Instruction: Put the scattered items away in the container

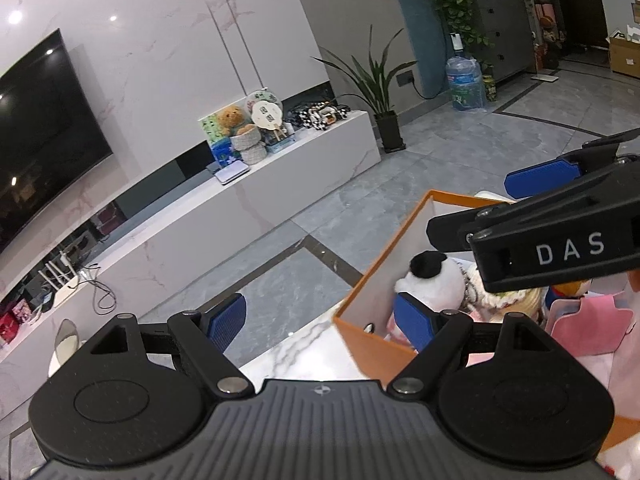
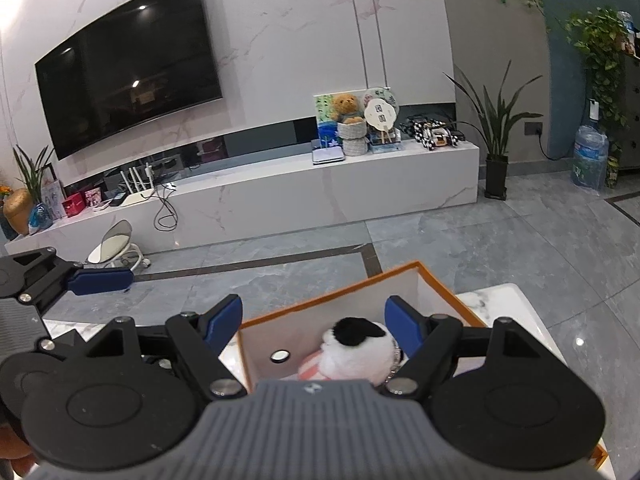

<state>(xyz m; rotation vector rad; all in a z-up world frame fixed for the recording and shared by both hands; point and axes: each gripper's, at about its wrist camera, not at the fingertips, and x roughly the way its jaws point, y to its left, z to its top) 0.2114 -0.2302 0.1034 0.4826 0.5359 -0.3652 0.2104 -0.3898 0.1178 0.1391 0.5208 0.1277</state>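
A white marble-veined table carries an orange-rimmed box, open at the top, standing on its near part; bare tabletop shows to the box's left and, in the right wrist view, at its right too. Beyond the table's far edge lies grey tiled floor (banded with dark inlay lines), on which a potted plant and a blue water jug stand at the far right.
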